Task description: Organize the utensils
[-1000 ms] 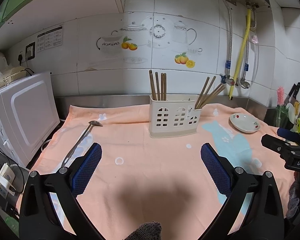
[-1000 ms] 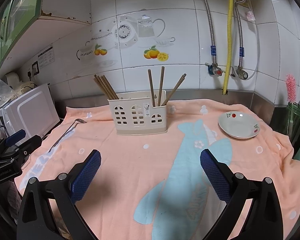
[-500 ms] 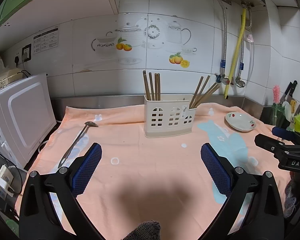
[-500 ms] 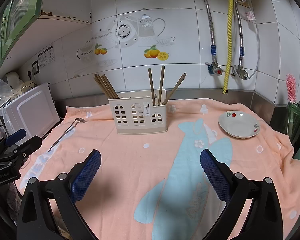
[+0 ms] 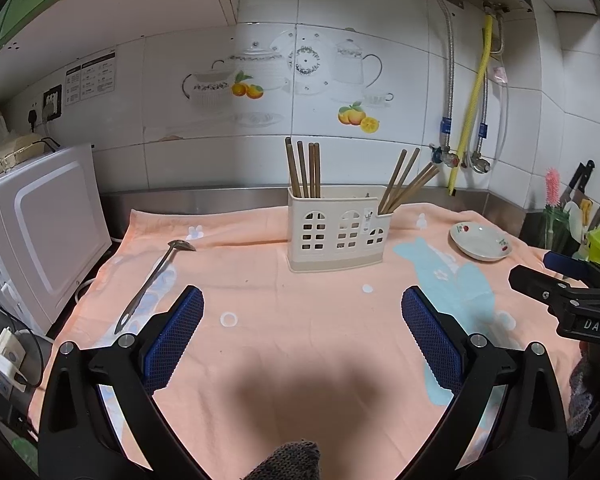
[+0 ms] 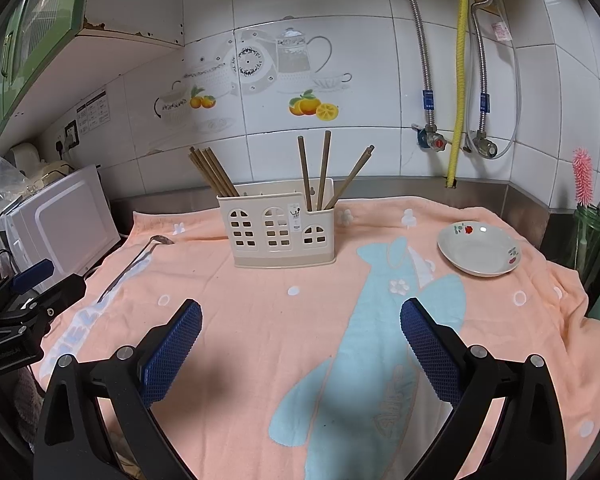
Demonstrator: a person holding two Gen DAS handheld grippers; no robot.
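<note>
Hovering above the peach towel (image 5: 300, 344), the left gripper (image 5: 302, 334) and the right gripper (image 6: 300, 340) are each carrying nothing, their blue-padded fingers (image 5: 172, 336) standing wide apart.

The one utensil lying loose is a long-handled metal spoon (image 5: 152, 280), resting flat on the towel at the left, bowl toward the wall and handle tip toward the camera, well apart from the cream utensil holder (image 5: 336, 236) standing upright near the back centre. The step in hand is probably the reach for this spoon, and the left gripper is the nearer one.

To do it well, the fingers should be coming down astride the thin handle, across its length, and closing near the middle so that the spoon is not tipping when lifted; the soft cloth is likely letting the pads sink under the handle. The spoon should then be going bowl-up or bowl-down into a free compartment, clear of the sticks.

Counted from the left wrist view: one spoon, one holder, one small floral dish (image 5: 480, 242), four chopsticks (image 5: 304, 168) standing together at the holder's left end, and about four leaning chopsticks (image 5: 406, 184) at its right end, though the right wrist view is showing only three distinctly there.
</note>
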